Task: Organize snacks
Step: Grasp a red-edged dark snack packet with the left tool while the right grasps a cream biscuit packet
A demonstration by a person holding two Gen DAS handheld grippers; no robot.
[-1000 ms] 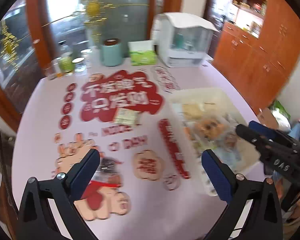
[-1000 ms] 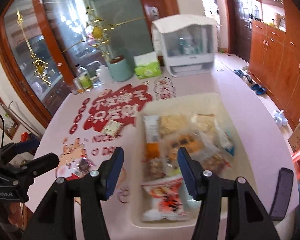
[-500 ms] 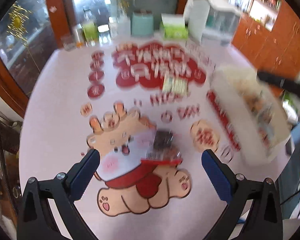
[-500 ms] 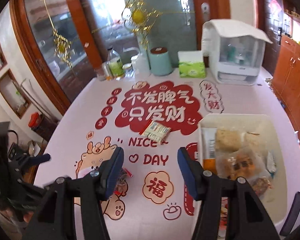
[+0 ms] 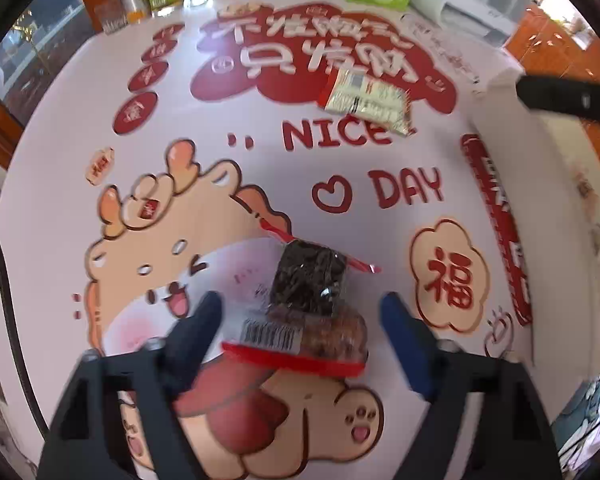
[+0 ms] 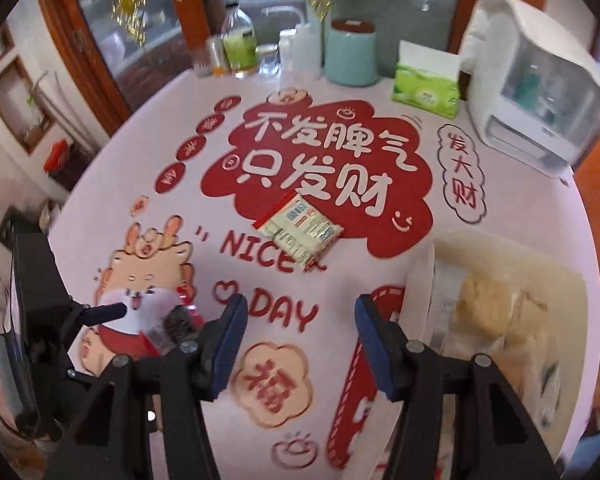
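The left gripper (image 5: 300,312) points down over the dark snack packet (image 5: 300,300) lying on the tabletop (image 5: 60,128), its jaws closing around but not yet pressing it, likely to carry it to the tray (image 6: 500,248), while the right gripper (image 6: 300,320) hangs half-open and empty.

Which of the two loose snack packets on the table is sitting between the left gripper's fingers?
The clear red-edged packet of dark snack on the cartoon animal, not the pale yellow-green packet by "NICE".

"NICE DAY", "不发脾气只发财", "发大财", "福" printed on tablecloth (image 6: 480,248)
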